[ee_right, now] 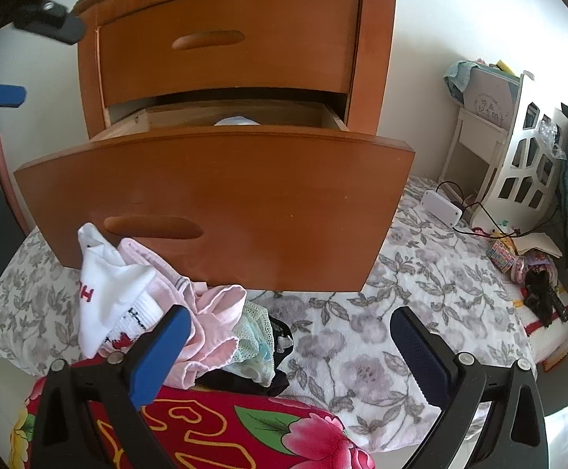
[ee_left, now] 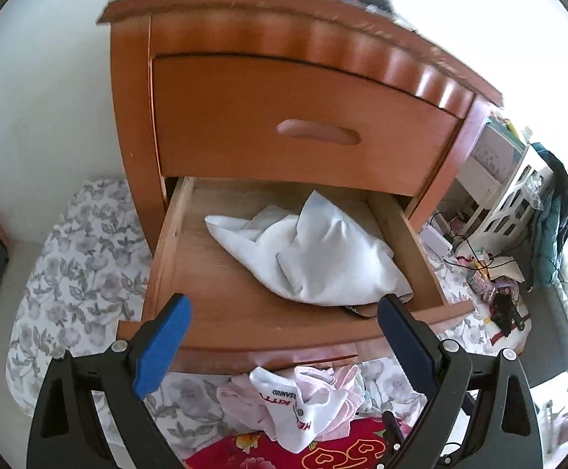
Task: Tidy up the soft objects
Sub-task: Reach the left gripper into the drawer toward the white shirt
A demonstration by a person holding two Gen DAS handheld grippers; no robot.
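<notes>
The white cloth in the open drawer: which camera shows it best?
The left wrist view. It looks down into the open lower drawer, so the whole crumpled white cloth shows. The right wrist view sits lower, facing the drawer front, and only a small sliver of the cloth peeks above it.

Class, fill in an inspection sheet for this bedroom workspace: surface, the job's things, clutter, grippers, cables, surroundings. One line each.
Surface: bed with floral cover; red flowered blanket at the near edge.
Job's things: white garment crumpled in the open lower drawer; pile of small clothes on the bed below the drawer front, white sock on top.
Clutter: small toys and boxes at the far right of the bed.
Grippers: left gripper open, empty, over the drawer; right gripper open, empty, beside the pile.
Cables: black cable by a white box.
Surroundings: wooden nightstand, upper drawer shut; white wall; white shelf.
</notes>
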